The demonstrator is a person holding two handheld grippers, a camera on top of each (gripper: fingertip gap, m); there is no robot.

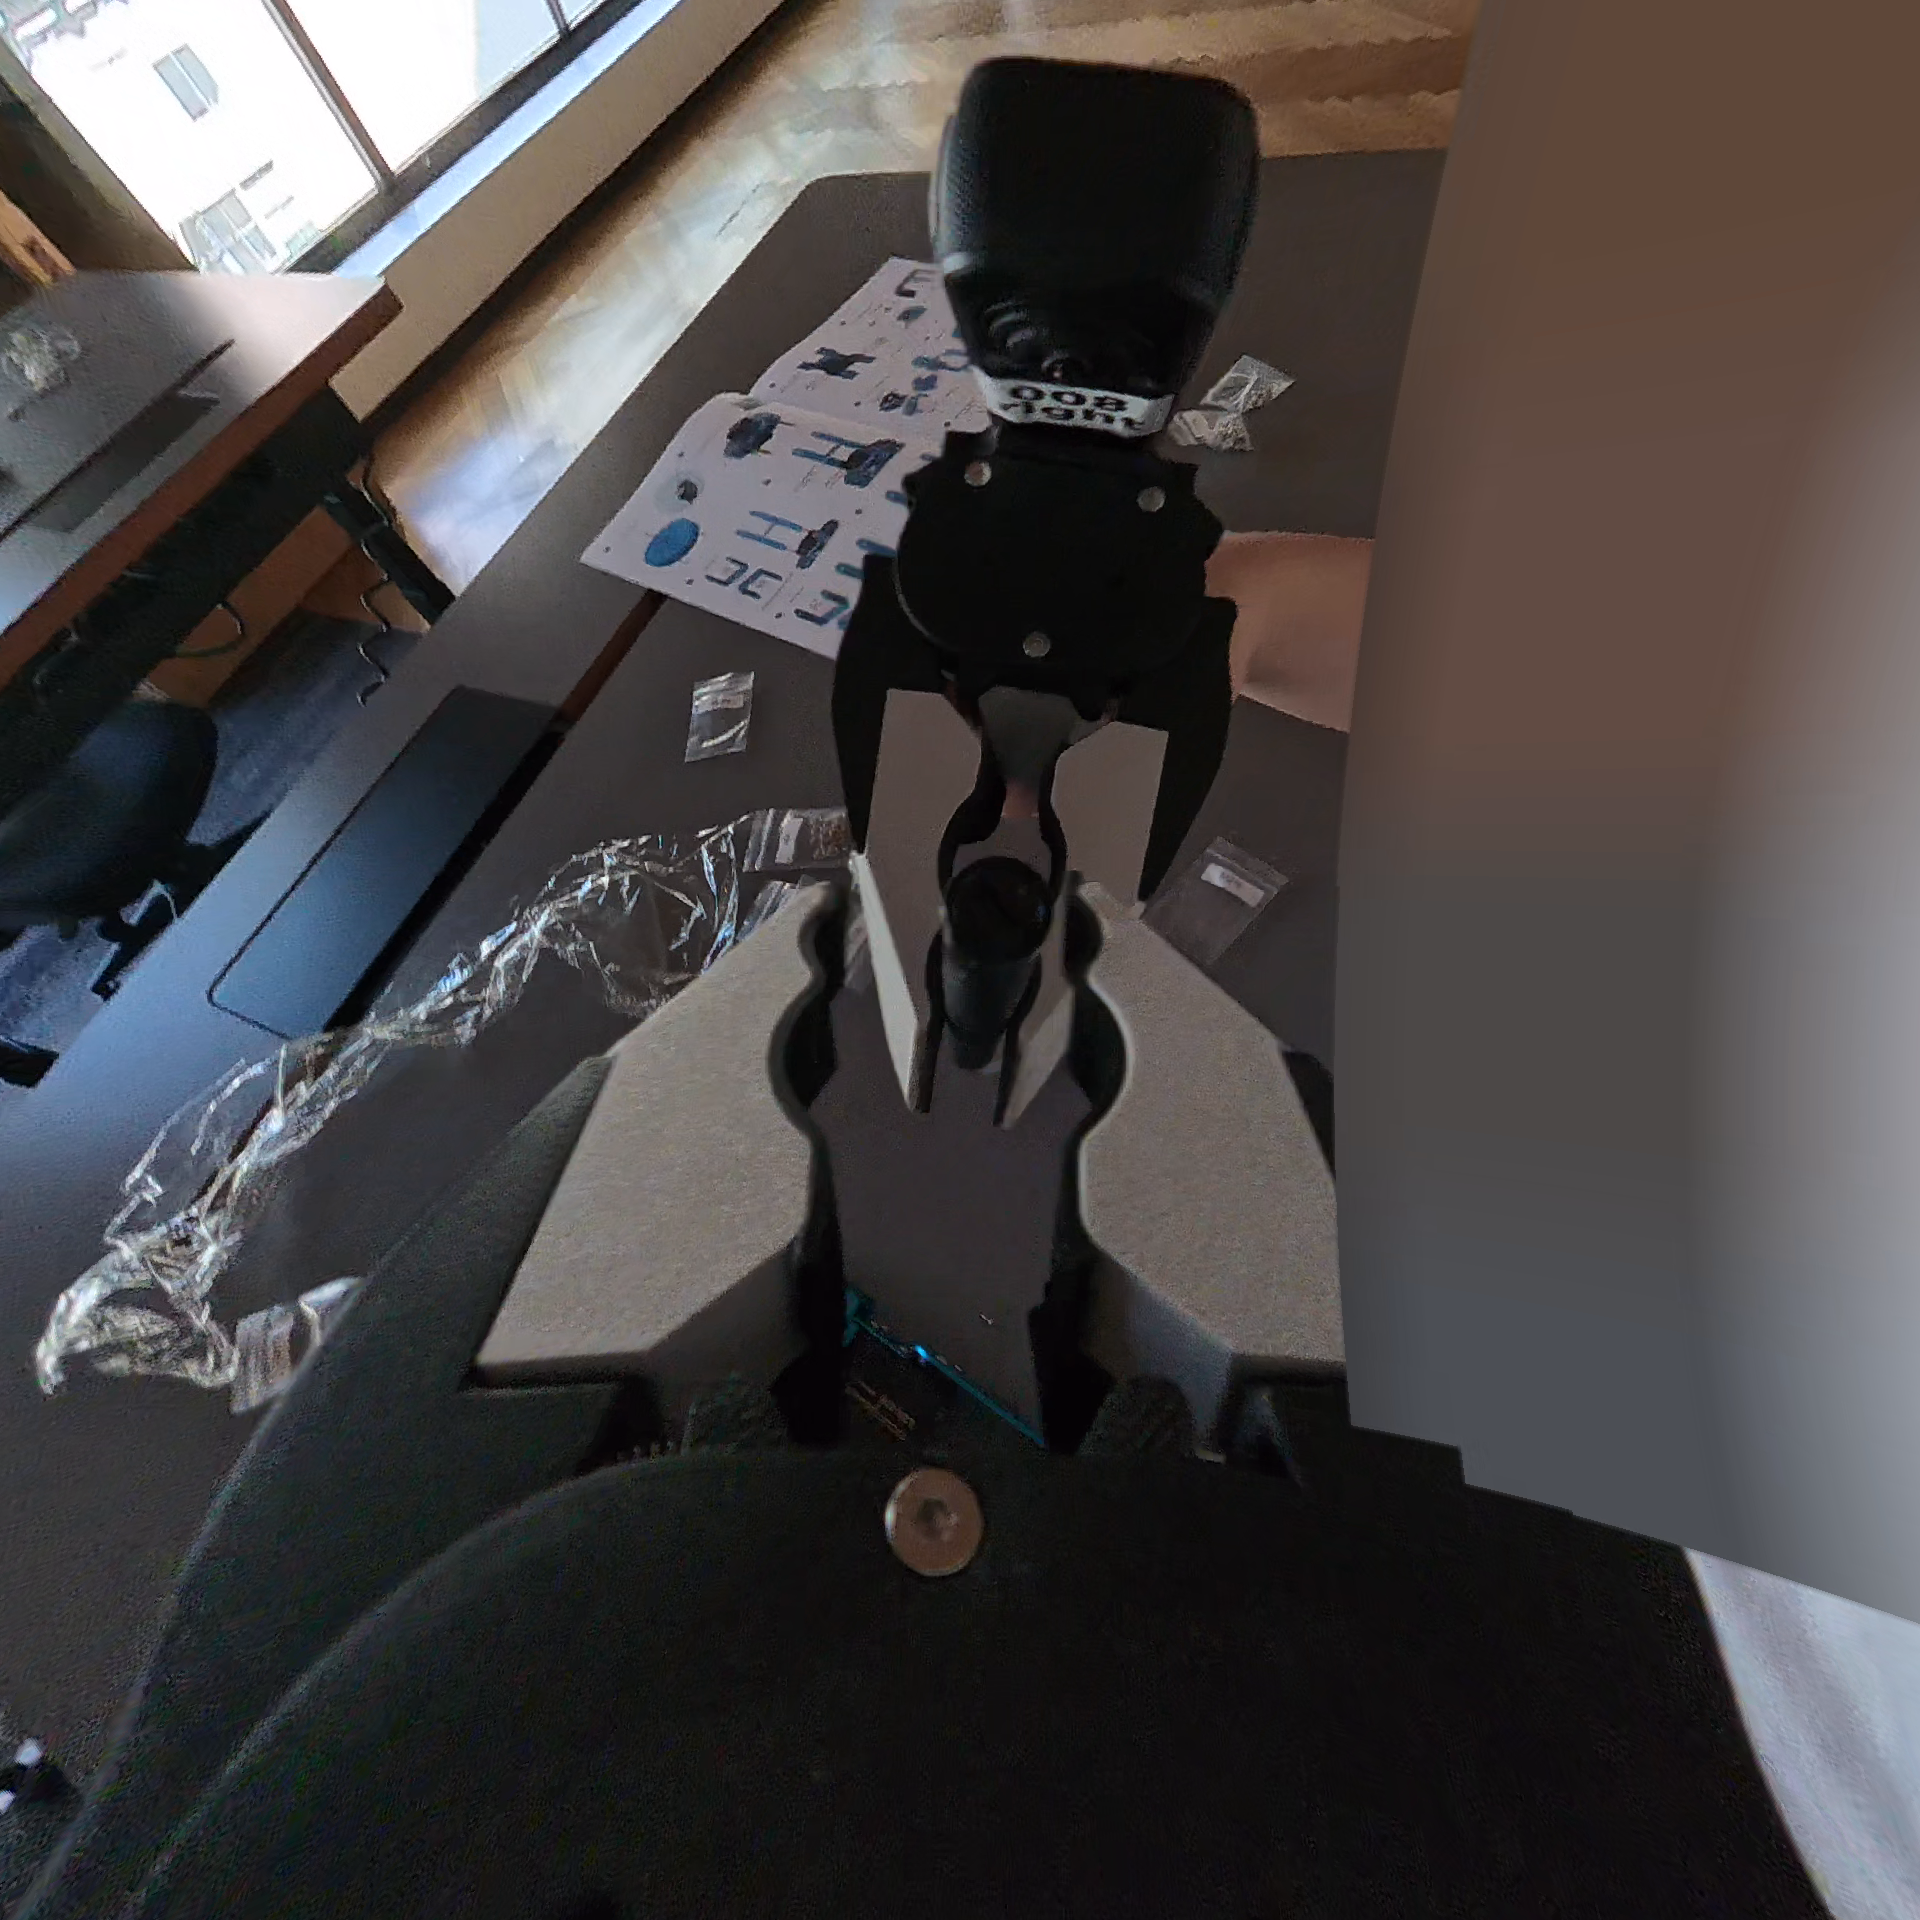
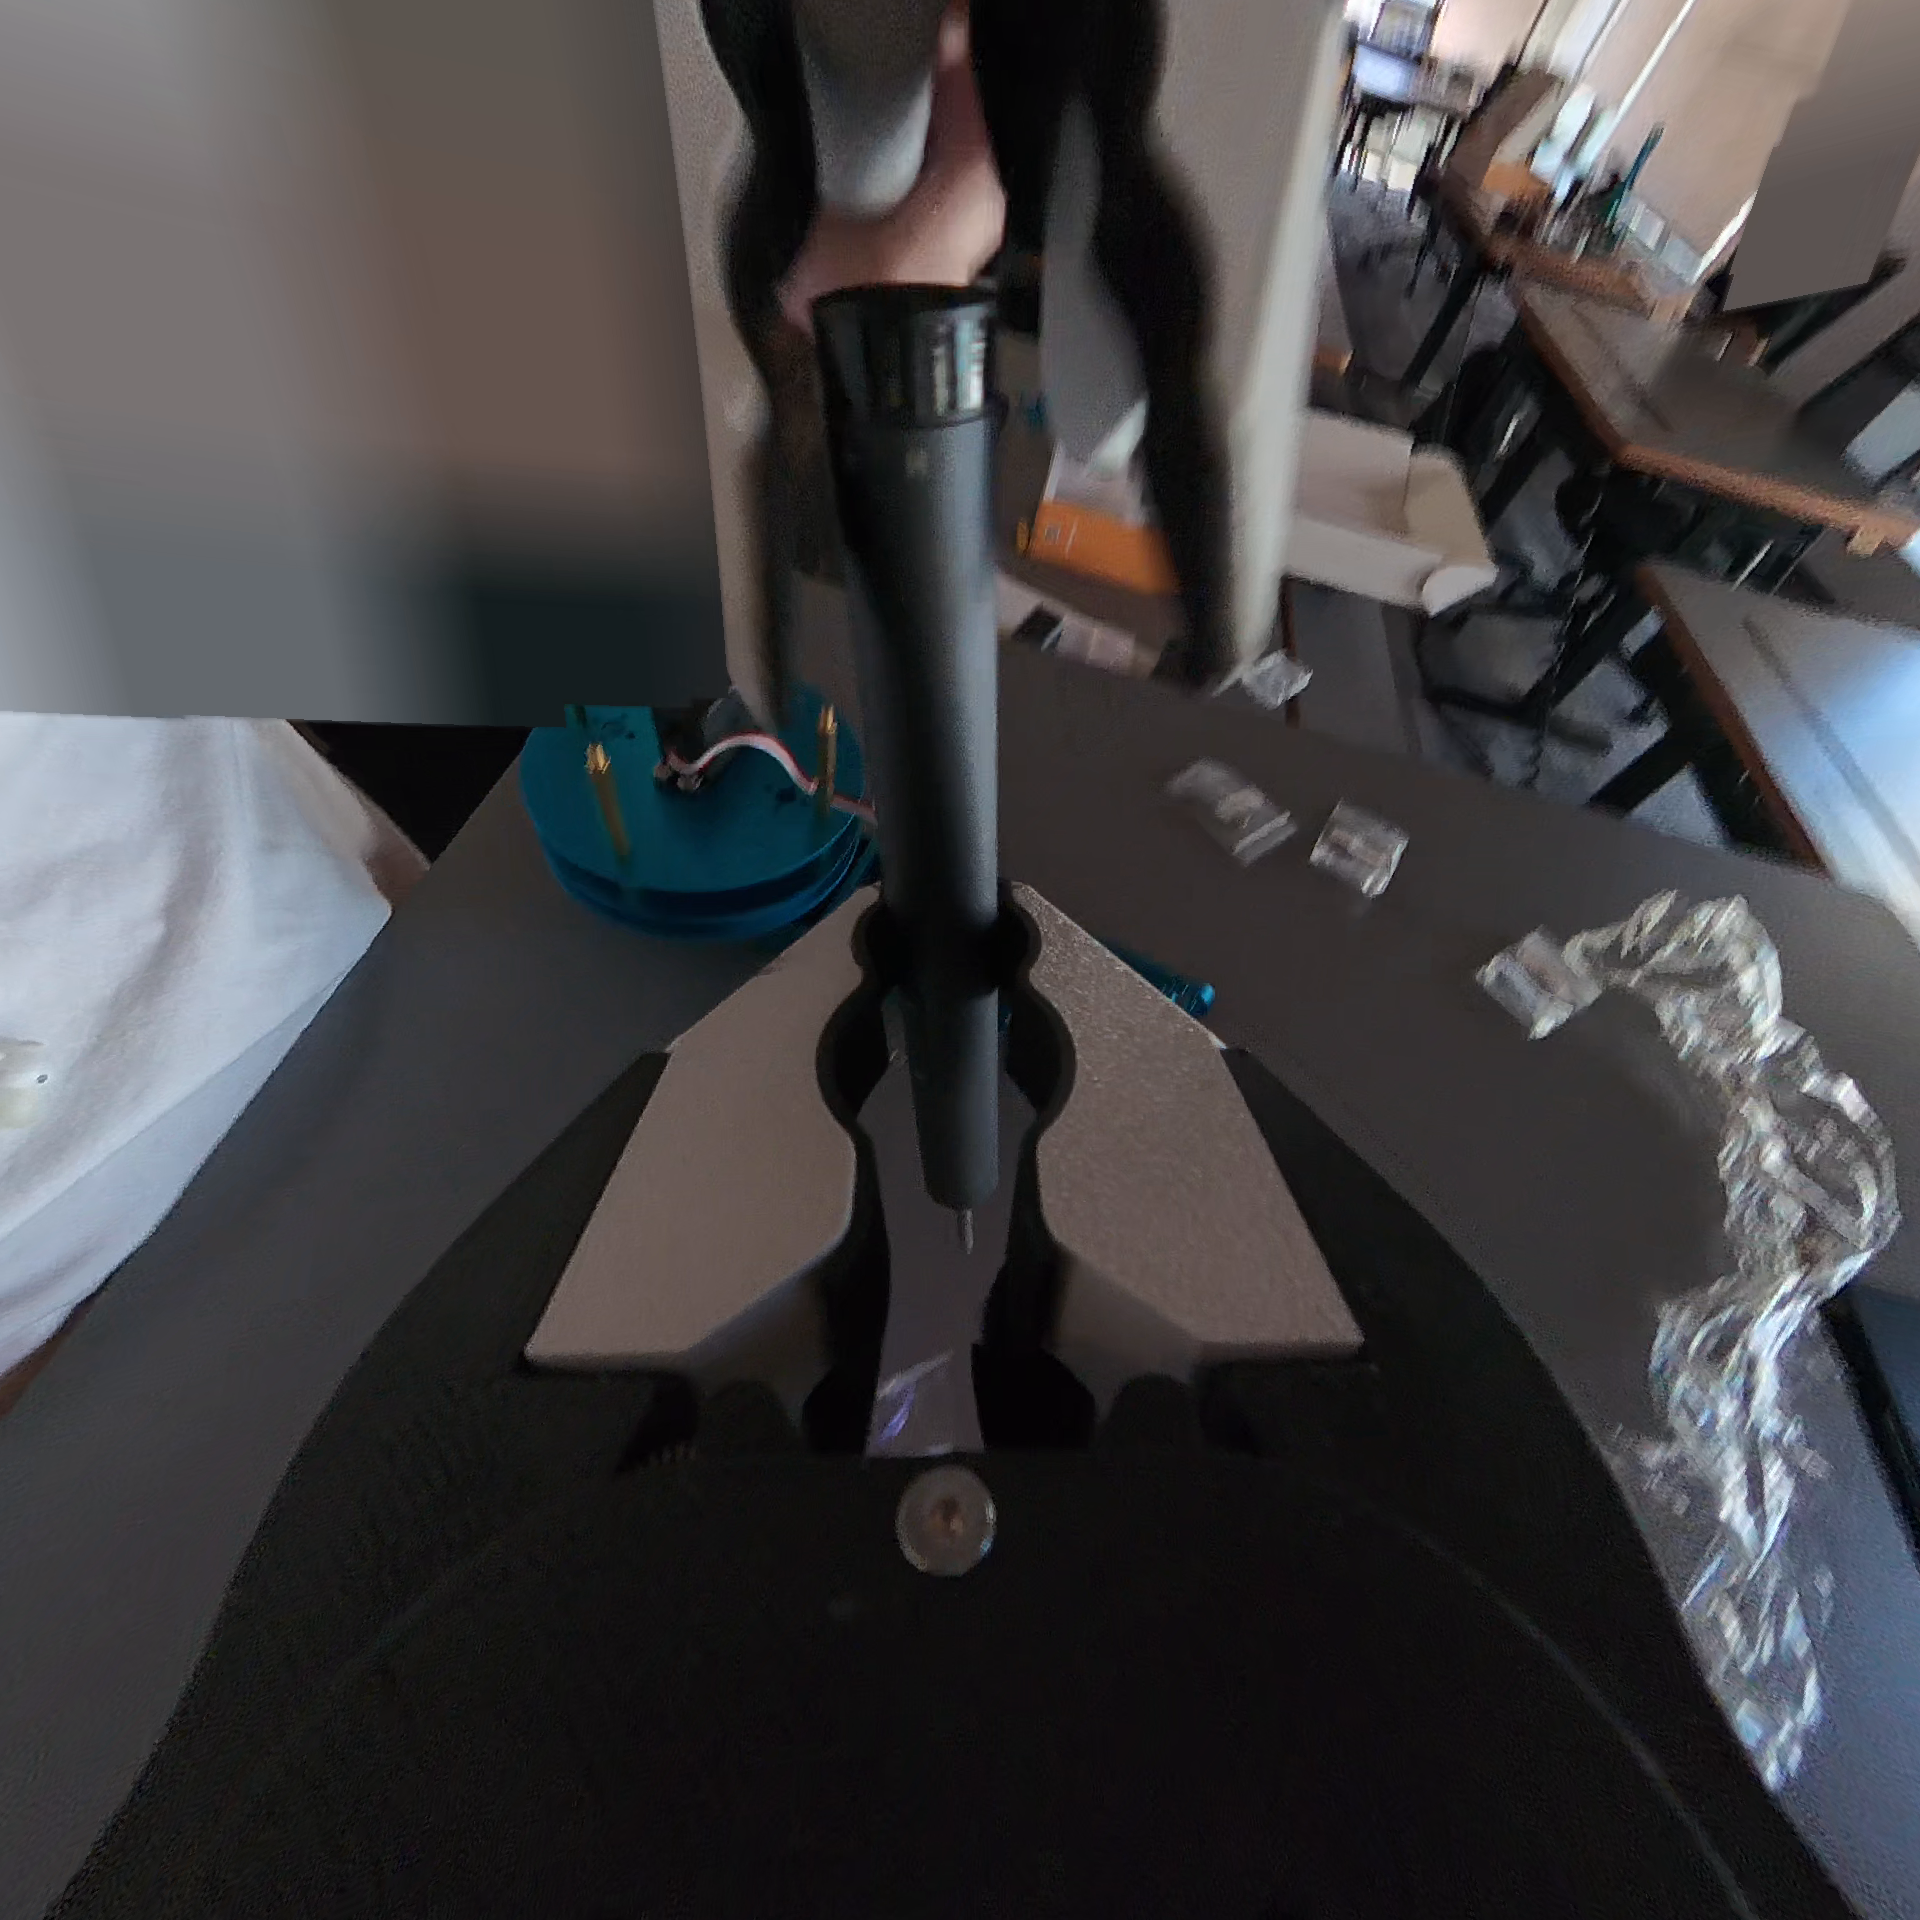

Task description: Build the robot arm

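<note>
Nearest the lens in the right wrist view, the right gripper [image 2: 940, 925] is filling the foreground, and its grey fingers [image 2: 1143, 1143] are pinching a slim black powered screwdriver [image 2: 935, 675] in the notch at their tips. The tool's long axis is running straight along the fingers. Its small metal bit is pointing back toward the camera, into the gap between them, and its wider banded end is reaching far and upward.

The left gripper [image 1: 961, 914] is facing it head-on from the far side. Its own fingers [image 1: 675, 1195] are spread wide, and the screwdriver's blunt end is sitting in line with that gap, just beyond their tips. The gap looks wider than the tool, and I cannot make out any contact between the two. The right gripper is the one carrying the tool, above the dark bench [image 2: 1351, 1039].

The screwdriver looks matte black and smooth, tapering toward the bit.

Near left of the tool, a blue round plate assembly [image 2: 707, 831] with brass standoffs and a wire is sitting on the bench. Crumpled clear plastic wrap [image 2: 1766, 1143] is lying to the right, with small clear bags [image 2: 1351, 842] farther off. In the left wrist view, printed sheets [image 1: 779, 488] are lying at the far side.
</note>
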